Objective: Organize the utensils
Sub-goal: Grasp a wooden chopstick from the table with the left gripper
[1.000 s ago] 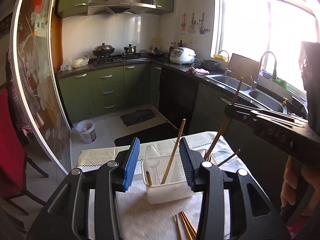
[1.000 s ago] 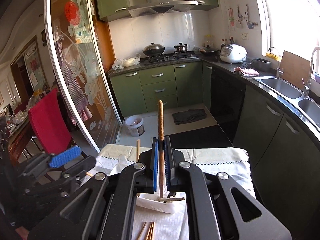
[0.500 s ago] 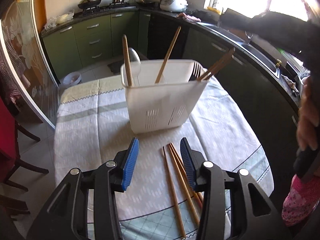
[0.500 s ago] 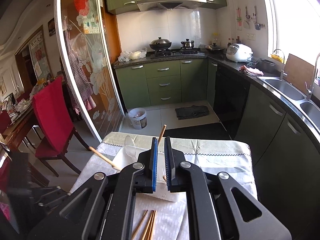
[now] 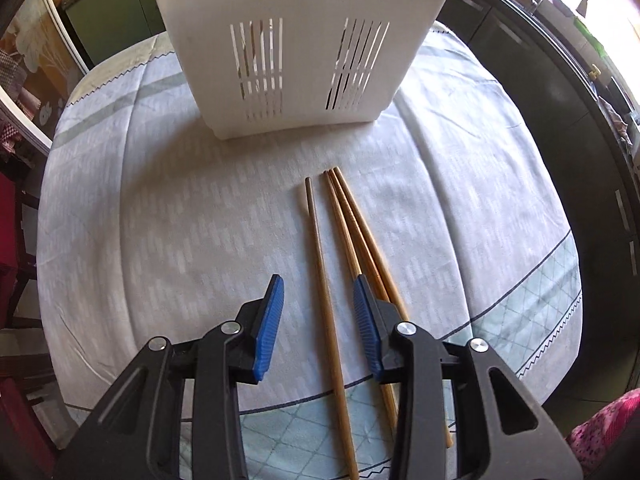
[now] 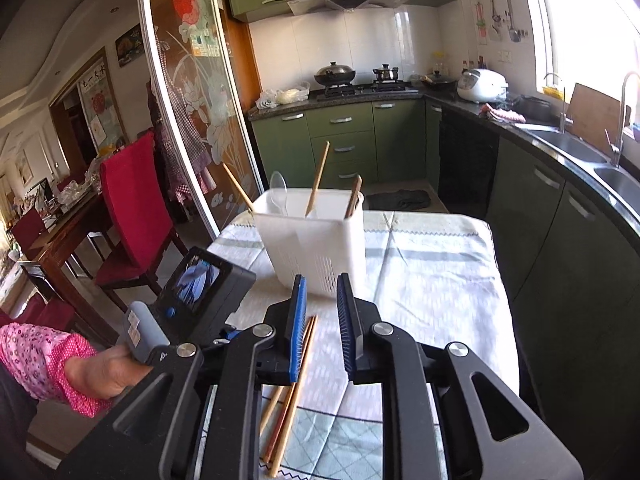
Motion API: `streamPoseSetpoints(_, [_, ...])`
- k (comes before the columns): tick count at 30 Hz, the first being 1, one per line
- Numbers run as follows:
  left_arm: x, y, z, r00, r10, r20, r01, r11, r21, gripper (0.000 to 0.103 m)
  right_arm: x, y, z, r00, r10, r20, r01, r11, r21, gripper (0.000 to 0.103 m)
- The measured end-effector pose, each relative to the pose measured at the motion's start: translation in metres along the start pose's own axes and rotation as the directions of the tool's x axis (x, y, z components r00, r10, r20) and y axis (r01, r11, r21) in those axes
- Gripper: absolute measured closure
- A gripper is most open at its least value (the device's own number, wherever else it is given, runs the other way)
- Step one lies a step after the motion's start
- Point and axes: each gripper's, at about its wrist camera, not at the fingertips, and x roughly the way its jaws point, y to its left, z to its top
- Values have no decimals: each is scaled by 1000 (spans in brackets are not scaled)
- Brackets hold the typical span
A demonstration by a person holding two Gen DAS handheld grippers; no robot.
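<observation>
On the cloth-covered table [image 5: 160,208] four chopsticks [image 5: 352,232] are lying side by side just in front of the white utensil holder [image 5: 304,40]: one apart on the left, three bunched together on the right. From your right-hand camera, the holder [image 6: 316,244] is standing upright with three chopsticks [image 6: 318,178] and one clear spoon [image 6: 278,190] sticking out of it. You are pointing your left gripper [image 5: 318,312] steeply down at the table, its jaws closing with the lone chopstick [image 5: 320,264] lying between the blue pads, which are not yet pressing on it. You are holding your right gripper [image 6: 322,320] above the table, angled down toward the holder, its jaws opening with nothing between them.
</observation>
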Motion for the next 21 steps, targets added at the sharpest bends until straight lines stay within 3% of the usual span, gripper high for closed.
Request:
streamPoseSetpoints(5, [13,-9,0,999,39,-30,-39,999,-3,81,14,-17,-29,998,24,-64,-21,998,54,87])
streamPoseSetpoints(12, [22,-22,-1,994,107,-20,-106,994,17,84,23,-28,-44,995,49,-88,-41,995,95,87])
streamPoseSetpoints(15, [25,-30,1,994,103,-21,-102,995,22,96,23,-28,-45,995,48,-91,-39,995,93,86])
streamPoseSetpoints(21, [17,-21,3,997,72,-1,-72,997,0,97,32,-30,-46,992,34,-119,-23,995,94,84])
